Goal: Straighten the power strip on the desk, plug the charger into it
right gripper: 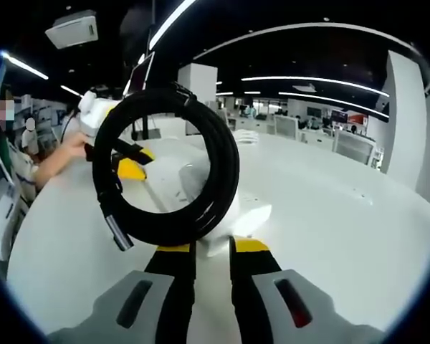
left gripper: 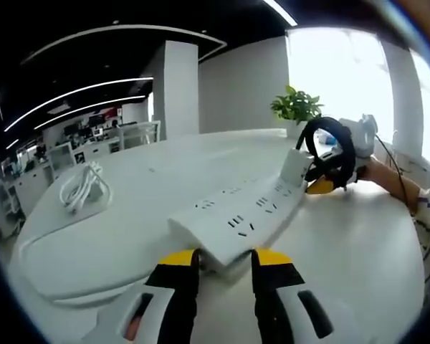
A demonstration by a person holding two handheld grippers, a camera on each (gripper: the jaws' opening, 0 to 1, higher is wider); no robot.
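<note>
In the left gripper view, the left gripper (left gripper: 226, 259) comes in low over the white table (left gripper: 358, 244), level with its top, and its yellow-tipped jaws are clamped on the near end of the white power strip (left gripper: 240, 215). The strip lies flat, its long axis running away from this gripper toward the far right, socket face up. At its far end stands the white charger (left gripper: 296, 168), and just behind it the right gripper (left gripper: 322, 185) meets it, with a coil of black cable (left gripper: 330, 150) hanging around that gripper and a person's forearm (left gripper: 390, 179) behind. Farther left on the table lies a bundle of white cable (left gripper: 84, 188), well apart from the strip. A potted plant (left gripper: 296, 107) stands at the far edge.

In the right gripper view, the right gripper (right gripper: 204, 247) points along the table, its jaws closed on the charger (right gripper: 226, 218), the black cable coil (right gripper: 168, 168) looped upright just in front. Beyond it, the left gripper (right gripper: 132, 166) comes in from the left.
</note>
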